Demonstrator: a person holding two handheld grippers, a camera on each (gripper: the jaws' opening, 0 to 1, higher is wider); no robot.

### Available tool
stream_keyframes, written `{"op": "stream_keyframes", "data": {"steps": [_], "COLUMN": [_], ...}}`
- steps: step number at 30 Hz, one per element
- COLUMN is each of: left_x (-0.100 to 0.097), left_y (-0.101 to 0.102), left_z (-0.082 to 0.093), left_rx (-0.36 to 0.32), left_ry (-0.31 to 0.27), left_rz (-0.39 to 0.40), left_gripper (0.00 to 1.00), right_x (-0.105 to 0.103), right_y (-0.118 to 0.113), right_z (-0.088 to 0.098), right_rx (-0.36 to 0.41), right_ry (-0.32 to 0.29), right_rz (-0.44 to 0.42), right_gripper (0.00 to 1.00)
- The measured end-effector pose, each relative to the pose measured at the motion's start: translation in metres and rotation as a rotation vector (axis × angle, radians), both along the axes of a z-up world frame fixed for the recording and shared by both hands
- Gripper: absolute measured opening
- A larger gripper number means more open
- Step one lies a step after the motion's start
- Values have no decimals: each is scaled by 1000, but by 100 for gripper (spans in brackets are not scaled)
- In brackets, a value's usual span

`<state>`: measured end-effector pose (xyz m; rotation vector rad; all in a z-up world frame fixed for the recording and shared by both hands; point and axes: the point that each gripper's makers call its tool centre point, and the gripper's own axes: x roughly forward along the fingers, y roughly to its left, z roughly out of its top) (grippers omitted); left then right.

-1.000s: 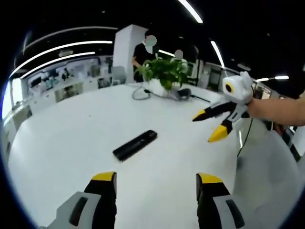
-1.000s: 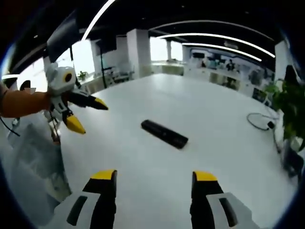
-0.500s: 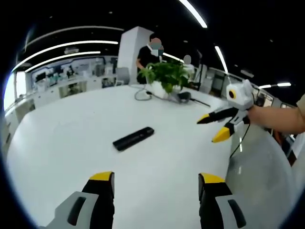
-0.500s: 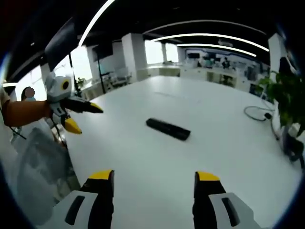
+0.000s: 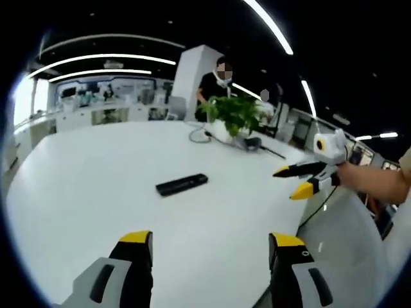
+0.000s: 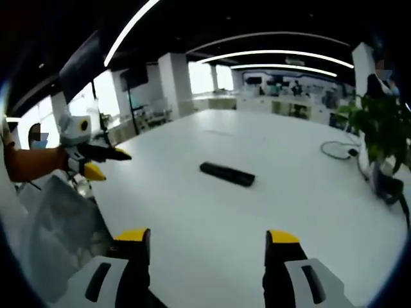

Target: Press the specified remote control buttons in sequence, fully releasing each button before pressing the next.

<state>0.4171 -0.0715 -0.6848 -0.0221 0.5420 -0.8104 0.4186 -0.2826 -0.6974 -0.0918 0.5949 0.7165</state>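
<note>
— Where the remote control [image 5: 182, 185] lies, what surrounds it?

— Bare white table [image 5: 83, 173] on every side. It is a long black bar lying flat, well out from both grippers. From the right gripper view the remote control [image 6: 227, 174] sits near the middle of the table [image 6: 192, 218], running slantwise, with nothing touching it.

— And the left gripper?

— Its own view has the left gripper [image 5: 210, 247] low at the near edge, yellow-tipped fingers [image 5: 135, 239] spread wide, holding nothing, clear of the remote. From the right gripper view the left gripper [image 6: 106, 162] comes in at the left, held by a hand above the table's edge, fingers [image 6: 95, 171] parted there too.

— The right one?

— Much the same. The right gripper [image 6: 207, 244] rises from the bottom of its own view, fingers [image 6: 281, 239] wide apart and empty. In the left gripper view the right gripper [image 5: 295, 180] hangs off to the right beyond the table's rim, a hand behind it, one dark finger above and one yellow-tipped finger [image 5: 300, 191] below, apart from each other.

— Anything further out?

— A potted plant [image 5: 232, 114] stands at the far side of the table with a cable [image 5: 198, 134] curled beside it and a dark object just next to that. A person [image 5: 215, 86] in dark clothing stands behind the plant. In the right gripper view the potted plant [image 6: 377, 131] is at the right edge, the cable [image 6: 335, 151] looped near it.
</note>
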Motion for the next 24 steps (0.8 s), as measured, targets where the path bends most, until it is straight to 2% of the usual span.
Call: {"op": "stream_keyframes", "data": {"steps": [6, 16, 24], "left_x": [-10, -15, -19], "left_y": [0, 2, -1], "left_z": [-1, 2, 7], "left_rx": [-3, -19, -21], "left_ry": [3, 3, -11], "left_rz": [-3, 24, 24], "left_gripper": [76, 79, 84], "right_x": [-7, -17, -20], "right_y": [0, 4, 4], "right_z": [0, -2, 9], "right_rx": [9, 0, 23], "right_ry": [-5, 0, -20], "right_rz": [-12, -7, -11], "right_gripper": [71, 73, 74]}}
